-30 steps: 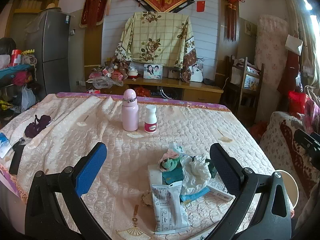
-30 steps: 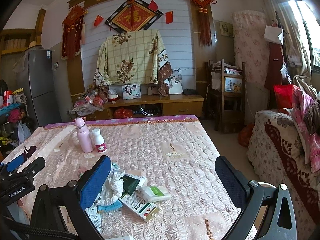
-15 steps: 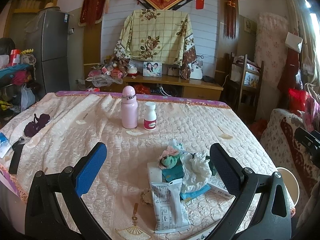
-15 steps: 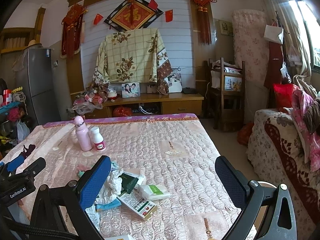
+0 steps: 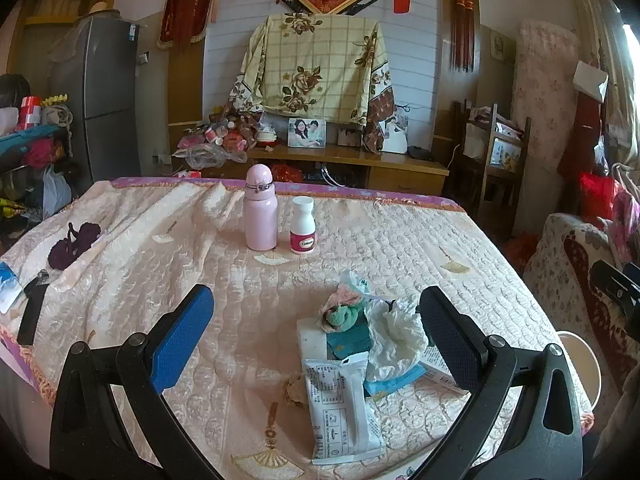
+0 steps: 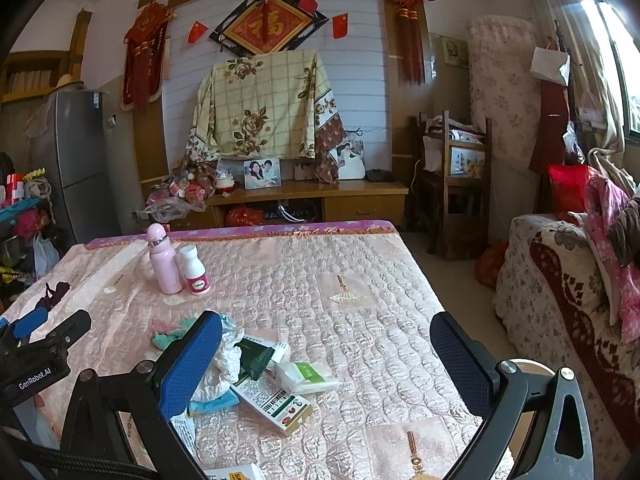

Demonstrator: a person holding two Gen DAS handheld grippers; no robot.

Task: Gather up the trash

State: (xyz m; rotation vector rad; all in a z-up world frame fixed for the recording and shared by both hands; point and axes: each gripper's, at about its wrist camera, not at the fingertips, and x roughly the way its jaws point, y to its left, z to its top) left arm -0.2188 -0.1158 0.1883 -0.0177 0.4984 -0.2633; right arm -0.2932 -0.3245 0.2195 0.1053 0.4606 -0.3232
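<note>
A heap of trash lies on the quilted table (image 5: 168,280): a white printed wrapper (image 5: 342,408), a crumpled white tissue (image 5: 394,330), a green and pink wad (image 5: 342,312) and a small carton (image 6: 276,402). My left gripper (image 5: 316,340) is open and empty, its fingers apart just short of the heap. My right gripper (image 6: 326,364) is open and empty, with a white and green packet (image 6: 306,376) and the carton lying between its fingers. The tissue (image 6: 222,364) sits behind its left finger.
A pink bottle (image 5: 260,214) and a white pill bottle (image 5: 303,230) stand at the table's far side. A dark cloth bunch (image 5: 70,240) lies at left. A round white bin rim (image 5: 582,364) shows beyond the table's right edge, by a patterned sofa (image 6: 560,288).
Both grippers have drifted slightly; the bottles and far table edge sit a little lower in view than a second ago. Both stay open. The trash has not moved.
</note>
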